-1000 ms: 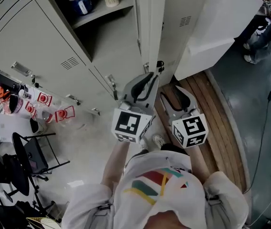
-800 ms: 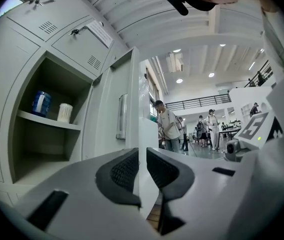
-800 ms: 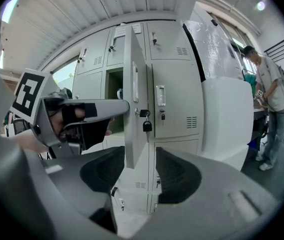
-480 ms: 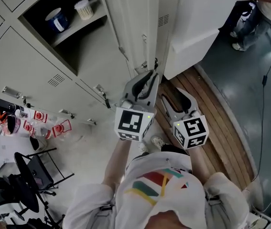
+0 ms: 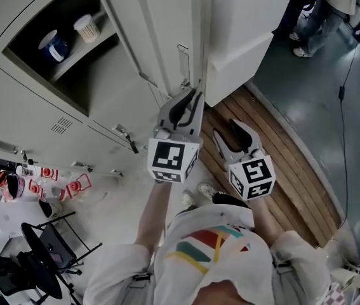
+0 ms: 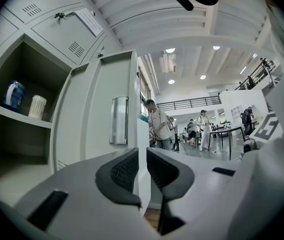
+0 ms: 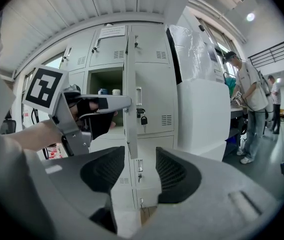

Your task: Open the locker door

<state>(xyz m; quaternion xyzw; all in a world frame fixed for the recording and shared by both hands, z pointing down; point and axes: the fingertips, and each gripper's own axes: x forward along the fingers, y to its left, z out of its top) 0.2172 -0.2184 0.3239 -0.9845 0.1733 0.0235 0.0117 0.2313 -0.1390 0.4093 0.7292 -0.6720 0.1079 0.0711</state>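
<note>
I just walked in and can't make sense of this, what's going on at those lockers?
A person is opening a locker door using two tools. The left hand-held gripper is clamped on the door's free edge. The door stands swung well out, so the compartment behind it shows a blue container and a white container on its shelf. The right hand-held gripper is open and holds nothing, hanging just beside the left one.
</note>
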